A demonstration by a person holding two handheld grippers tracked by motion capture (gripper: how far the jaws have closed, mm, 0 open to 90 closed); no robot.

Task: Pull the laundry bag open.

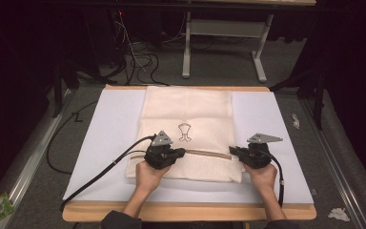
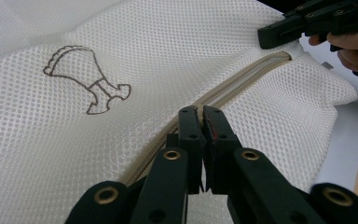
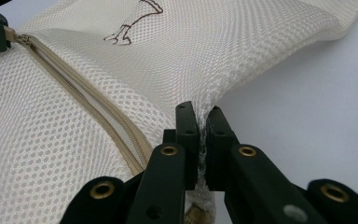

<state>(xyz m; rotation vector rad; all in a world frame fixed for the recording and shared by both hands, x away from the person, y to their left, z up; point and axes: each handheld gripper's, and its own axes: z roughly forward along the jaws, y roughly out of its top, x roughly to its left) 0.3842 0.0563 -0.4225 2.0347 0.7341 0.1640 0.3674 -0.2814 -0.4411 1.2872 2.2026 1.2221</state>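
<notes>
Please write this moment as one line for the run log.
scene: cream mesh zip bag flat on white table sheet | left gripper: shut on beige zipper | right gripper: shut on bag's edge

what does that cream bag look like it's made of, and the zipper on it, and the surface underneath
The bag looks like woven synthetic mesh, cream and matte: a regular grid of tiny holes shows throughout. The zipper seems beige fabric tape; its teeth are too fine to tell plastic from metal. The surface is a smooth white sheet, paper or plastic, over a board with a wood-coloured edge.
</notes>
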